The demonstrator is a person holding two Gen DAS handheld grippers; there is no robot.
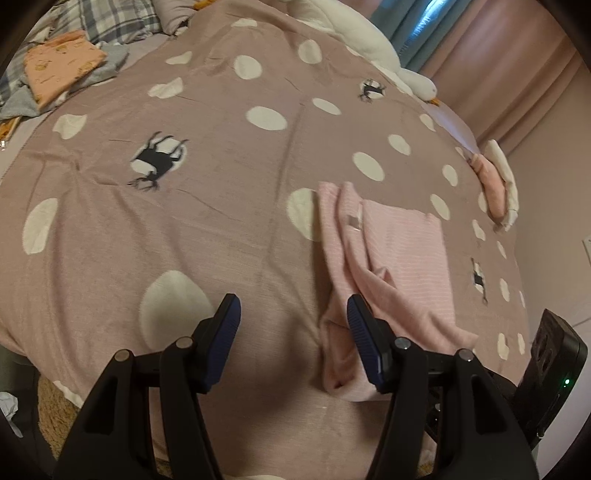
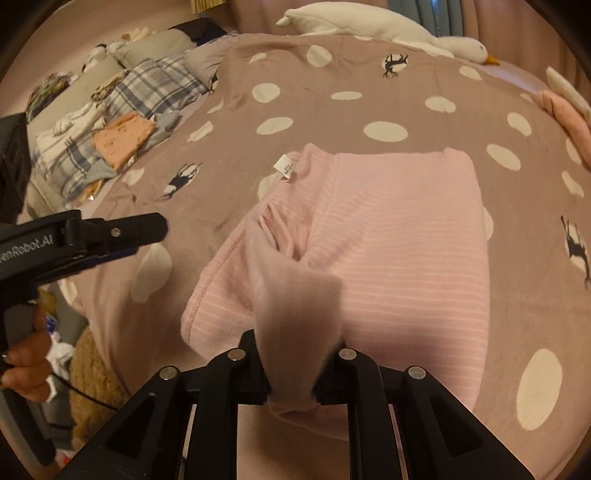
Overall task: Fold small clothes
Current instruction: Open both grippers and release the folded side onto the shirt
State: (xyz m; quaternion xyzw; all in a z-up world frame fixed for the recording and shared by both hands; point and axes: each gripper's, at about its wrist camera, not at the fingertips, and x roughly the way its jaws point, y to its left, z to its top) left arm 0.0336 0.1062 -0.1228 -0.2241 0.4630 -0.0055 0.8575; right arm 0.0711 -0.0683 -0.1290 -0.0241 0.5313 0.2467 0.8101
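A pink striped garment [image 2: 399, 240] lies partly folded on the spotted mauve bedspread [image 2: 295, 92], its white label [image 2: 285, 167] at the far left corner. My right gripper [image 2: 295, 373] is shut on a lifted fold of the pink garment near its front edge. In the left wrist view the same garment [image 1: 399, 254] lies to the right. My left gripper [image 1: 293, 314] is open and empty, its right finger over the garment's left edge. The left gripper also shows in the right wrist view [image 2: 147, 230], left of the garment.
A stack of folded clothes with an orange piece on top [image 2: 123, 142] lies at the far left by plaid pillows [image 2: 155, 85]. A white goose plush [image 2: 388, 27] lies along the far edge. Pink and white folded items [image 1: 493, 181] sit at the right edge.
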